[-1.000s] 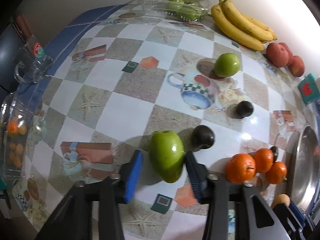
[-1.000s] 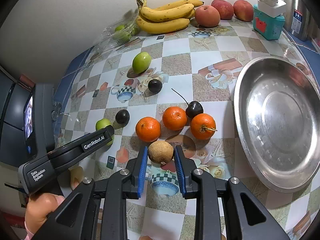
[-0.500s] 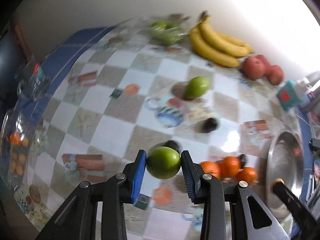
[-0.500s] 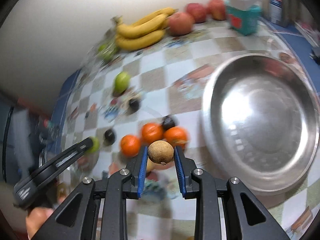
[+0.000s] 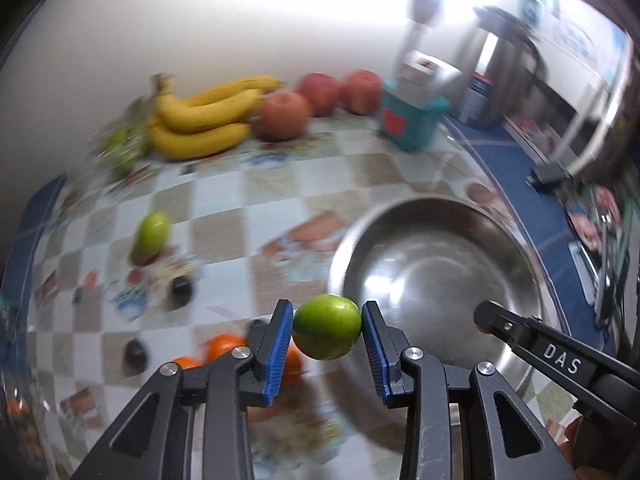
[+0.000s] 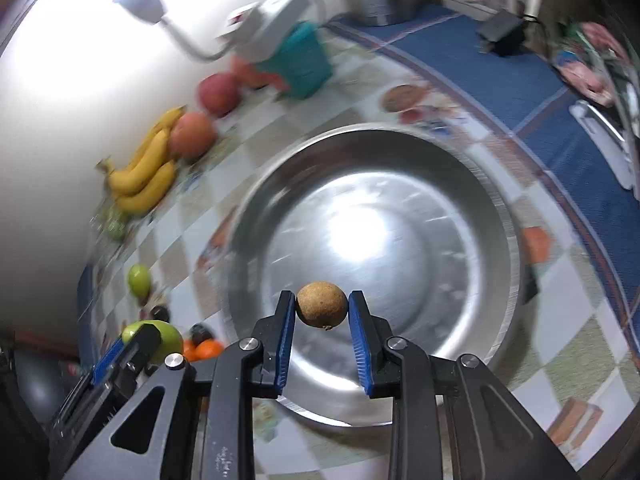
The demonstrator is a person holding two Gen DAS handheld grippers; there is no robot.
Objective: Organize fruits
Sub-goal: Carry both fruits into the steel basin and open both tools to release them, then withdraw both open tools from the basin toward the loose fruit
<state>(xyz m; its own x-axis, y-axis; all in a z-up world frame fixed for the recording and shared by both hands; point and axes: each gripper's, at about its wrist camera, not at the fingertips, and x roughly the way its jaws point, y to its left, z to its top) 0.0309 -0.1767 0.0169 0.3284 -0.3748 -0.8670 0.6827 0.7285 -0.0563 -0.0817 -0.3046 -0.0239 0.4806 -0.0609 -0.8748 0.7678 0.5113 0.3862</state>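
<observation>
Two grips | left gripper [image 5: 327,334] closing on green fruit [image 5: 327,327] | right gripper [image 6: 322,312] clamps brown fruit [image 6: 321,305]

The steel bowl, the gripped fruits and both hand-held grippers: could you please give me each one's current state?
Steel bowl: empty, on the table.
Green apple: lifted, clamped.
Brown round fruit: lifted, over the bowl.
Left hand-held gripper: closing on the green apple.
Right hand-held gripper: shut on the brown round fruit.
</observation>
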